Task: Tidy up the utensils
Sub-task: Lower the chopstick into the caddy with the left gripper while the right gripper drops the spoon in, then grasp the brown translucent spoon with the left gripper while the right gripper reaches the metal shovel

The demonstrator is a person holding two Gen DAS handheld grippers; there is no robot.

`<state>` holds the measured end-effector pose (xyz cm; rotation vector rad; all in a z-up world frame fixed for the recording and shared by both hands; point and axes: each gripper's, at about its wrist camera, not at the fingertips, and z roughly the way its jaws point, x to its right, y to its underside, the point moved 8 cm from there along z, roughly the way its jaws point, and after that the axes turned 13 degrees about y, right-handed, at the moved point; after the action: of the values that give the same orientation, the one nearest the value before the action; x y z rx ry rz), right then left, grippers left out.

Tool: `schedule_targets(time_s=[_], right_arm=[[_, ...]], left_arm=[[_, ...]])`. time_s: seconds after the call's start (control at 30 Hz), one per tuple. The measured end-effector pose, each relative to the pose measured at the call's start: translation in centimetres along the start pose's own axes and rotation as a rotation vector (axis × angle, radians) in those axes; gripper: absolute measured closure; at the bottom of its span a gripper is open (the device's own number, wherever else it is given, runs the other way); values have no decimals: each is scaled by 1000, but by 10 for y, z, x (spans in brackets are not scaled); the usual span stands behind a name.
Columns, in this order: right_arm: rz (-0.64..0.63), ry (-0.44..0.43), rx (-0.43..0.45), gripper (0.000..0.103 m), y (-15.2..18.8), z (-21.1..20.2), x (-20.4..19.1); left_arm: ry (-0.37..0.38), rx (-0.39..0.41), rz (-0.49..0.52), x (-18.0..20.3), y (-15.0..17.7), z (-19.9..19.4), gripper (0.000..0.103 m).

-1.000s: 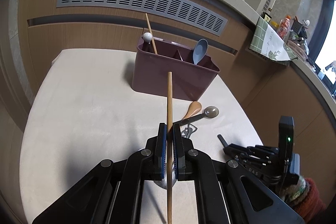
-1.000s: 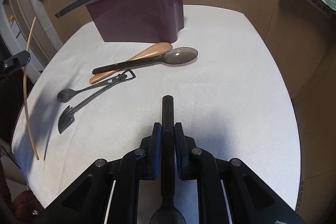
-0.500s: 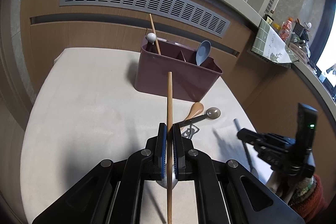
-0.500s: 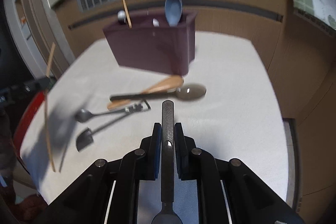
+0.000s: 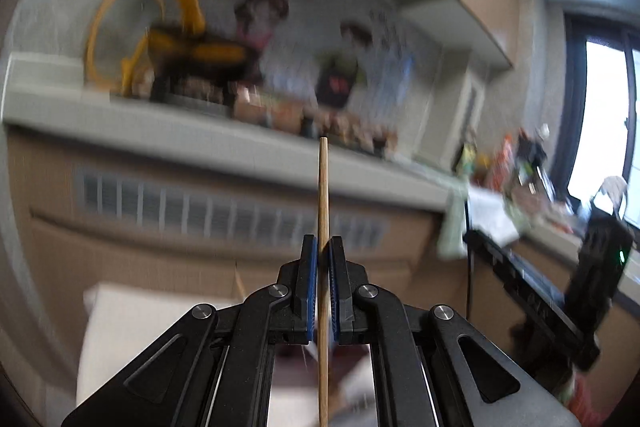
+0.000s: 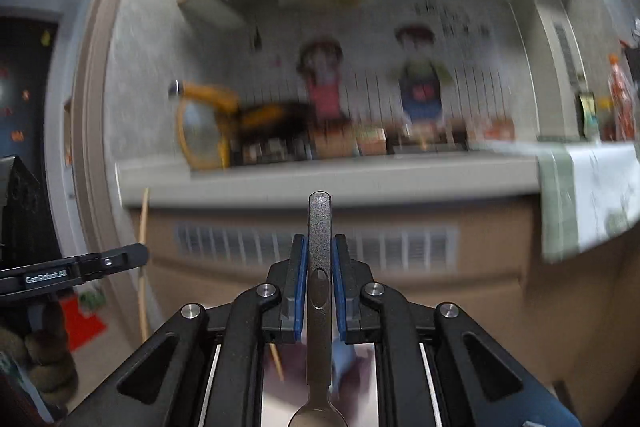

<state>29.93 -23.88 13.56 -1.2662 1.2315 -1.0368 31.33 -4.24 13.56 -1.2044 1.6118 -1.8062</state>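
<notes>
My left gripper (image 5: 323, 251) is shut on a thin wooden chopstick (image 5: 322, 203) that sticks up past the fingers, tilted up toward the back wall. My right gripper (image 6: 319, 251) is shut on the dark grey handle of a metal spoon (image 6: 319, 231), bowl end toward the camera. The maroon utensil holder (image 6: 292, 367) shows only as a blurred patch below the right fingers. The right gripper (image 5: 520, 279) shows at the right of the left wrist view. The left gripper (image 6: 132, 253) and its chopstick (image 6: 143, 267) show at the left of the right wrist view. Both views are motion-blurred.
A grey counter ledge (image 5: 200, 139) with a yellow object (image 5: 188, 27) and clutter runs across the back, above a wood panel with a vent grille (image 6: 380, 247). A corner of the white table (image 5: 132, 311) shows low in the left wrist view.
Both grippers have tilted up and lifted, so the table and the loose utensils have dropped out of view. Each still holds its utensil.
</notes>
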Motion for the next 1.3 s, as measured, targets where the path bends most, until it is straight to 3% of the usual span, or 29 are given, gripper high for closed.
schedule_targets(time_s=[0.1,0.3,0.57,0.67,0.7,0.77,0.93,1.03,1.3], right_arm=[[23,-4,28,92,-5,30,-10],[34,16,-25,92,30,87,-20],[54,47,-48,92,72,123,-16],[54,15,-72,89,84,126,-15],[53,18,-108,88,92,127,-12],[41,45,-149,88,102,125,-4],[9,86,-187,83,119,80,27],[-21,94,-253,79,136,58,40],[-58,28,-641,79,243,16,33]], left_arm=[[-33,73,26,-19,-12,26,97],[-49,21,-48,-71,18,86,97],[-40,-27,-142,-101,57,119,97],[-6,-72,-148,-101,71,124,92],[13,-97,-147,-101,78,125,84],[16,-124,-150,-101,85,119,73],[-32,-162,-155,-99,102,76,72],[-99,-235,-181,-104,131,50,72],[-188,-472,-276,-97,235,-18,72]])
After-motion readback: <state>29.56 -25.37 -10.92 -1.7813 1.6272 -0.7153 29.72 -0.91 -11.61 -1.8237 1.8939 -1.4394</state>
